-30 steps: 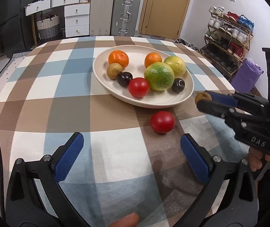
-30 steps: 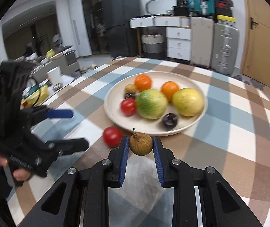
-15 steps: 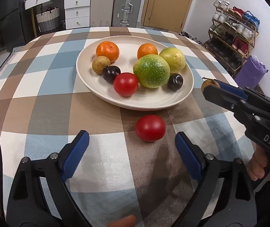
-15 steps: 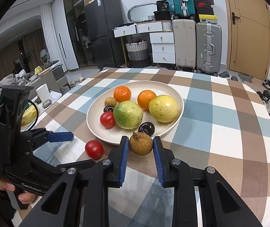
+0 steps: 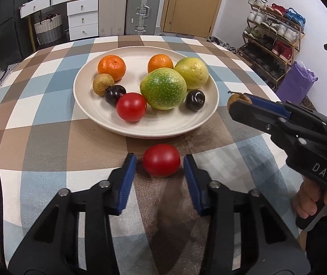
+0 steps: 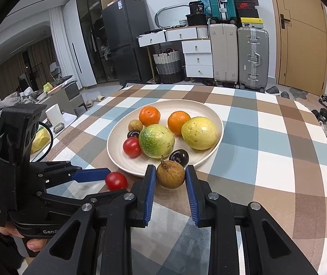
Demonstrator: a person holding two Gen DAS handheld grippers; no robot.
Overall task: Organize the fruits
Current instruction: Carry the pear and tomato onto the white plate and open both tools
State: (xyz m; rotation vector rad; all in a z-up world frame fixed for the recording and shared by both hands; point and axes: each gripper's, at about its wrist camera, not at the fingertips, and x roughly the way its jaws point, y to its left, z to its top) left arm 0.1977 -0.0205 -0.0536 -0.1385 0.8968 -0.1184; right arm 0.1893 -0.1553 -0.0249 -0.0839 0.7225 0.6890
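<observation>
The left gripper (image 5: 160, 169) is closing its jaws around the loose tomato (image 5: 161, 159), which is lying on the tablecloth (image 5: 49, 142) just short of the plate (image 5: 90, 105); contact is unclear. The right gripper (image 6: 170, 174) is pinching a brown fruit (image 6: 170, 174) near the rim.

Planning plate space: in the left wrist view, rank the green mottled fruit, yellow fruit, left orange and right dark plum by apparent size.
1. green mottled fruit
2. yellow fruit
3. left orange
4. right dark plum

All share the plate, so nearness skews little.
</observation>
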